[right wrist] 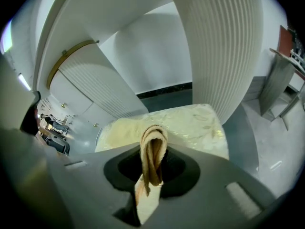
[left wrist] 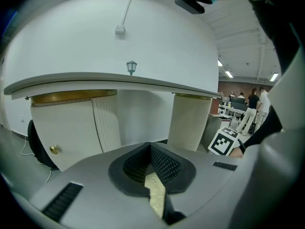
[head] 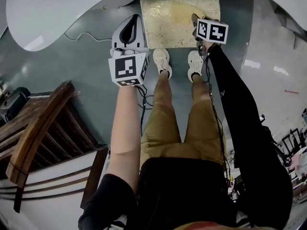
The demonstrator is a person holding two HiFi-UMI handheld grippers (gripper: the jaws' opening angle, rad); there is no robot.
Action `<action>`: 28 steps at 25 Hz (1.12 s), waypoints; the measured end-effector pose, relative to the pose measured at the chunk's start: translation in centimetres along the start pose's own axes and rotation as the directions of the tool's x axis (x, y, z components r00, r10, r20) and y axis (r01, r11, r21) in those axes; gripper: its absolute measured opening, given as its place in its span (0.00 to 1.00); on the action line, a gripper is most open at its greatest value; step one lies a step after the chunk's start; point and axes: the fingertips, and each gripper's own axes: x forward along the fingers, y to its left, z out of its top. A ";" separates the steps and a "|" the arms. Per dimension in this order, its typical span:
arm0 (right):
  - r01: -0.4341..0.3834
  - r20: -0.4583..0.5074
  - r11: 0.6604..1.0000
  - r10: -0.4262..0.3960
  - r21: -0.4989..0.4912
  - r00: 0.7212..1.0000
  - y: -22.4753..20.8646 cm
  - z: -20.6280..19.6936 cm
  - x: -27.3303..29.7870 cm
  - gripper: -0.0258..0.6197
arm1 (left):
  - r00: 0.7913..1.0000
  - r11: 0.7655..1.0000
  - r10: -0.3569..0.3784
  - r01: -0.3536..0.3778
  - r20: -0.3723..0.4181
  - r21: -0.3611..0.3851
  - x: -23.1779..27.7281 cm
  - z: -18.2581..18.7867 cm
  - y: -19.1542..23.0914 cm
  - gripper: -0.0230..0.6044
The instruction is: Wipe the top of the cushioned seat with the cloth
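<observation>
Tan folded cloth (right wrist: 152, 156) pinched tight in R gripper (right wrist: 151, 175) over right side of pale-gold patterned cushioned seat (head: 177, 18), prob. ready for wiping; L gripper (left wrist: 151, 178) near-closed, empty, parked just beside seat's left edge.

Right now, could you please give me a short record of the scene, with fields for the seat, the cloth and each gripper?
seat: cream patterned cushion top, just ahead of the person's shoes
cloth: tan, folded into a loop that sticks out past the jaws
right gripper: shut on the cloth, over the seat's right front corner
left gripper: jaw tips together, nothing held, beside the seat's left edge
cloth touching seat: cannot tell
</observation>
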 end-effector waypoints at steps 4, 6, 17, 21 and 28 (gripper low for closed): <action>0.039 0.004 0.999 -0.039 -0.004 0.999 -5.3 0.9 -2.1 0.13 | 1.000 1.000 0.003 -0.003 0.002 -0.001 0.6 0.6 -2.8 0.04; 0.068 0.002 0.998 -0.068 -0.011 0.998 -8.0 1.1 -3.1 0.13 | 1.000 1.000 0.005 -0.005 0.001 -0.010 0.7 0.6 -4.3 0.04; 0.300 0.039 0.954 -0.300 0.001 0.953 -18.1 1.7 -9.2 0.13 | 1.000 1.000 -0.030 0.030 0.000 -0.005 1.1 0.4 -7.4 0.04; 0.246 0.119 0.969 -0.241 -0.032 0.963 -15.0 1.9 -10.7 0.13 | 1.000 1.000 -0.027 0.027 -0.009 0.003 0.7 0.0 -5.7 0.04; 0.068 0.218 0.995 -0.051 -0.070 0.975 -3.2 1.0 -10.5 0.13 | 0.999 0.999 -0.044 0.044 -0.012 0.004 -1.5 -1.0 -1.8 0.04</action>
